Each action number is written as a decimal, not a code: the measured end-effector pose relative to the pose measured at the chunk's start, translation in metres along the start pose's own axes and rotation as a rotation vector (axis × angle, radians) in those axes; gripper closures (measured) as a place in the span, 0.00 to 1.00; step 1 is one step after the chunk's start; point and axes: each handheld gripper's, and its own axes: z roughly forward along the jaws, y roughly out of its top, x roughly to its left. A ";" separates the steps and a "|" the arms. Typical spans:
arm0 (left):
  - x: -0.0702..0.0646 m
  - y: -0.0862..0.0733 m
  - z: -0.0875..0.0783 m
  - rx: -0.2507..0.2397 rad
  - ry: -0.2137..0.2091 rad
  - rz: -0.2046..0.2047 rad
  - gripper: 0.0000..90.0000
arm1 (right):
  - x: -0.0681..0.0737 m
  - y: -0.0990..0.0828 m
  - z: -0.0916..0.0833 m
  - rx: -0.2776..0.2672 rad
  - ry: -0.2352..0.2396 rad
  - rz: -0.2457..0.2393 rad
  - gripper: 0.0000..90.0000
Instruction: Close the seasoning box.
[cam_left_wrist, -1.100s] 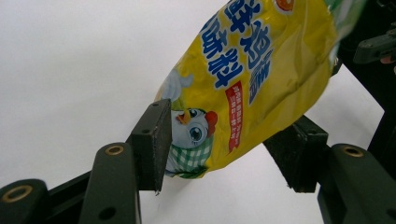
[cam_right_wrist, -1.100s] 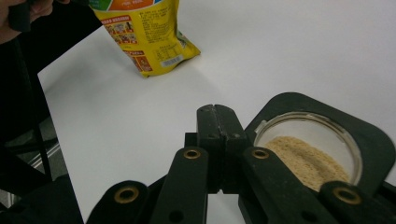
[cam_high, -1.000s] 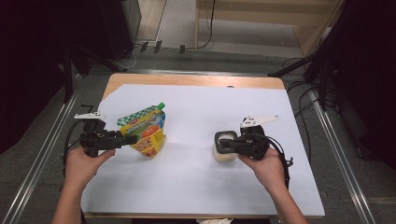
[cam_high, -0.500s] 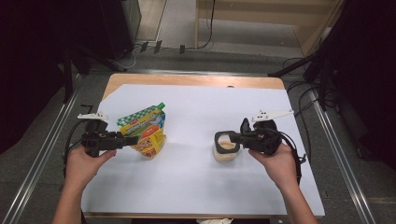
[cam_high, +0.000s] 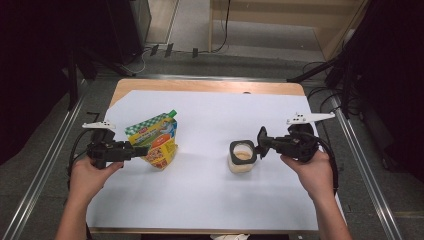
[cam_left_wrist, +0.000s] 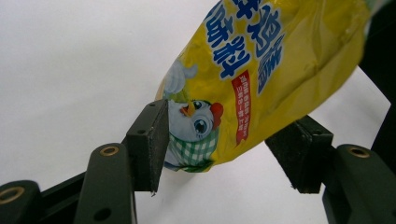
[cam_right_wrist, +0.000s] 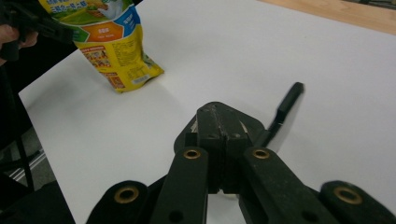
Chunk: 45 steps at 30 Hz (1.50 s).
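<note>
Left tool (cam_high: 131, 150) sits near the left edge of the counter (cam_high: 210, 200), held level, pointing right. Its jaws are spread around the lower end of a yellow spouted food pouch (cam_high: 156, 140). In the left gripper view the left pad (cam_left_wrist: 150, 140) is against the pouch (cam_left_wrist: 261, 79) or just off it, can't tell which. The right pad stands clear with white counter showing in the gap. Jaws have just been opening a little with the pouch between them.

Pouch stands tilted, green cap up and away from the person. Its bottom corner is on the white sheet left of centre, well in from the left edge. There's a bare strip of counter between pouch and that edge, taken up by the hand and tool.

Middle of the counter is open: wide bare white between the pouch and a small jar (cam_high: 242, 157) with pale contents. More free surface lies behind both, up to the wooden strip at the far edge.

The jar stands upright, right of centre, with its dark rim facing up. Just right of it is the right tool (cam_high: 261, 143), held level and pointing left, tips at or just off the jar's rim. Contact can't be called from above. In the right gripper view that tool (cam_right_wrist: 224, 126) has its jaws pressed together, nothing visibly between the pads.

Right of the hand there's a narrow band of bare counter before the right edge, then the metal rail (cam_high: 360, 165). Near edge in front of both hands is free.
</note>
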 end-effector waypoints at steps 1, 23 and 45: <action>0.000 0.000 -0.001 -0.003 -0.001 -0.003 0.46 | -0.002 0.000 -0.003 -0.007 -0.002 0.005 1.00; 0.008 -0.012 -0.031 -0.034 -0.006 -0.004 0.47 | -0.027 -0.012 -0.004 0.009 -0.079 0.056 1.00; 0.028 -0.020 -0.022 -0.001 0.047 -0.035 0.48 | -0.026 -0.016 0.013 0.033 -0.060 0.064 1.00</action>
